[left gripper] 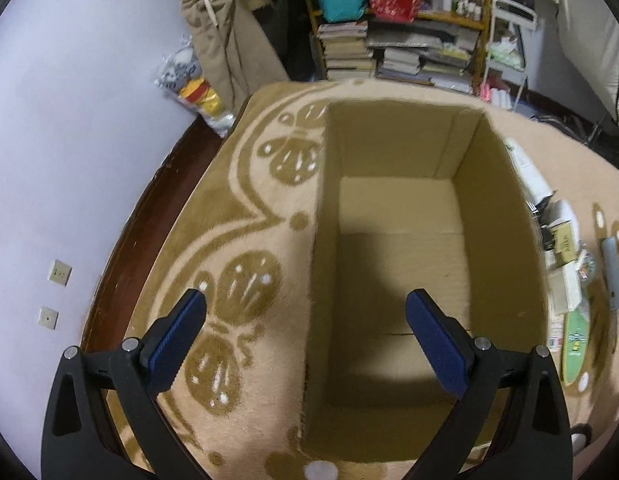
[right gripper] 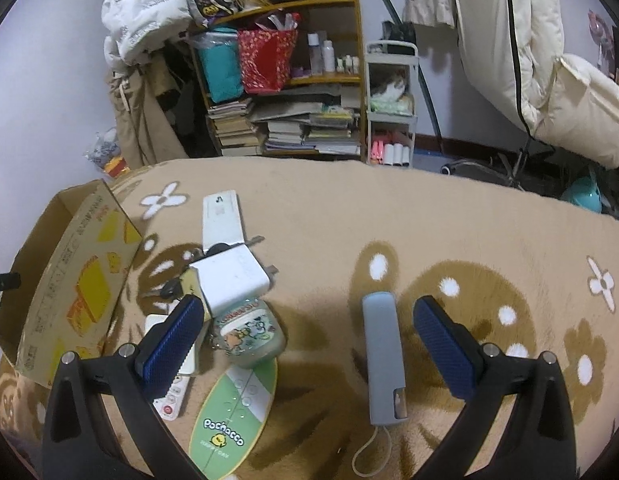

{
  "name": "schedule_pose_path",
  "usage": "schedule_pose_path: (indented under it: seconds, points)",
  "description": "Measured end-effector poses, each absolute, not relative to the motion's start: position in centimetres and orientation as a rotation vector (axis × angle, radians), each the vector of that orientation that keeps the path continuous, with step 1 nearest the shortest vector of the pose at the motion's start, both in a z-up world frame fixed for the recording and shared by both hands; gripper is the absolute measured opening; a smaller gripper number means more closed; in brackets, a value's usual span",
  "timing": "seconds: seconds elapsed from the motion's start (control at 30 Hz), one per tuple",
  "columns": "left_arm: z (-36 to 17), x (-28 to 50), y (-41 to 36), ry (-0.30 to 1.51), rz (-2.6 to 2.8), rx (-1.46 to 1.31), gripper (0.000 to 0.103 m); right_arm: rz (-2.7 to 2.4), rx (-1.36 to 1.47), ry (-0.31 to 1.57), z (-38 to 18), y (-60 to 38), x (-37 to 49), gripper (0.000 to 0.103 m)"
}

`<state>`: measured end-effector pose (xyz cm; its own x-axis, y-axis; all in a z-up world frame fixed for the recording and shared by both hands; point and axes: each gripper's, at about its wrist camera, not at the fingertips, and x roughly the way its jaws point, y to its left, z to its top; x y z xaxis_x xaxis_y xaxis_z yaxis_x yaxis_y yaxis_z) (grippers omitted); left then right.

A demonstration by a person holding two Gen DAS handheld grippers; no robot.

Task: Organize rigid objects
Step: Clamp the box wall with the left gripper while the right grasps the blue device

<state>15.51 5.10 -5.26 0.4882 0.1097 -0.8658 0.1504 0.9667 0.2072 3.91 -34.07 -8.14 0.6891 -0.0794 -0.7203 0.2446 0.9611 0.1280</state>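
A tan blanket (right gripper: 389, 216) with brown butterfly and white flower patterns covers the surface. Beyond its far edge stands a wooden bookshelf (right gripper: 359, 80) holding stacked books (right gripper: 293, 128), a teal bag (right gripper: 219, 68) and a red patterned bag (right gripper: 265, 60). A small white cart (right gripper: 391, 108) stands just beside the shelf. A beige coat (left gripper: 229, 48) hangs against the pale wall (left gripper: 69, 120), which carries two sockets (left gripper: 59, 273).
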Motion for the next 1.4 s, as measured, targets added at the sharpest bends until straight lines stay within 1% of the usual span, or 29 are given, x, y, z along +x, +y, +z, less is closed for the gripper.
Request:
schedule_pose_path:
  seconds: [0.17, 0.3, 0.5, 0.57, 0.63, 0.67, 0.7, 0.73, 0.77, 0.83, 0.87, 0.9, 0.97, 1.03, 1.07, 1.1, 1.13, 1.2, 1.23, 1.33, 1.4]
  points:
    - [-7.1, 16.4, 5.8, 1.122, 0.002, 0.26, 0.099, -0.208, 0.227, 0.819, -9.0, -34.8, 4.4, 0.103]
    - [-8.5, 16.9, 5.4, 1.15, 0.023, 0.303, 0.099, -0.233, 0.235, 0.854, -9.8, -35.2, 4.8, 0.103]
    - [-9.3, 17.3, 5.2, 1.184, 0.046, 0.32, 0.099, -0.265, 0.251, 0.924, -11.6, -36.2, 5.3, 0.103]
    - [-9.4, 17.3, 5.2, 1.191, 0.052, 0.318, 0.098, -0.276, 0.255, 0.938, -11.9, -36.5, 5.4, 0.103]
    - [-9.5, 17.4, 5.3, 1.205, 0.049, 0.311, 0.092, -0.28, 0.261, 0.951, -12.2, -36.7, 5.5, 0.1]
    - [-9.6, 17.4, 5.4, 1.214, 0.046, 0.306, 0.088, -0.282, 0.261, 0.96, -12.5, -36.8, 5.5, 0.095]
    - [-9.7, 17.4, 5.4, 1.223, 0.042, 0.303, 0.085, -0.283, 0.265, 0.978, -12.9, -36.9, 5.7, 0.083]
    - [-9.9, 17.4, 5.4, 1.232, 0.042, 0.3, 0.083, -0.276, 0.277, 0.997, -13.3, -37.0, 5.7, 0.074]
    - [-10.0, 17.4, 5.5, 1.242, 0.047, 0.293, 0.08, -0.272, 0.289, 1.023, -13.8, -37.1, 5.9, 0.064]
    - [-10.2, 17.3, 5.7, 1.252, 0.04, 0.267, 0.077, -0.288, 0.298, 1.055, -14.7, -37.3, 6.0, 0.06]
    - [-10.2, 17.3, 5.7, 1.256, 0.032, 0.258, 0.071, -0.29, 0.302, 1.064, -14.9, -37.4, 6.0, 0.057]
    - [-10.2, 17.3, 5.8, 1.262, 0.026, 0.251, 0.062, -0.293, 0.299, 1.068, -15.1, -37.3, 6.0, 0.055]
    - [-10.6, 17.3, 6.0, 1.293, 0.031, 0.239, 0.054, -0.3, 0.292, 1.07, -15.3, -37.3, 6.0, 0.053]
    - [-11.3, 17.4, 6.4, 1.333, 0.041, 0.207, 0.045, -0.316, 0.28, 1.074, -15.5, -37.2, 6.1, 0.047]
    - [-11.6, 17.4, 6.4, 1.351, 0.038, 0.196, 0.034, -0.323, 0.274, 1.077, -15.6, -37.1, 6.1, 0.041]
    - [-11.8, 17.4, 6.4, 1.364, 0.037, 0.191, 0.032, -0.329, 0.272, 1.085, -15.8, -37.1, 6.2, 0.033]
    - [-11.9, 17.4, 6.4, 1.369, 0.036, 0.188, 0.031, -0.328, 0.274, 1.091, -15.9, -37.1, 6.2, 0.03]
    - [-11.9, 17.4, 6.3, 1.367, 0.027, 0.178, 0.023, -0.327, 0.272, 1.087, -15.8, -37.2, 5.9, 0.03]
    - [-11.8, 17.3, 6.1, 1.365, 0.019, 0.177, 0.022, -0.323, 0.269, 1.086, -15.7, -37.0, 6.0, 0.029]
    - [-11.8, 17.1, 5.7, 1.362, -0.01, 0.191, 0.02, -0.293, 0.269, 1.07, -15.2, -36.4, 5.9, 0.029]
    - [-12.0, 17.1, 5.5, 1.369, -0.01, 0.194, 0.016, -0.275, 0.247, 1.053, -14.6, -35.8, 5.8, 0.029]
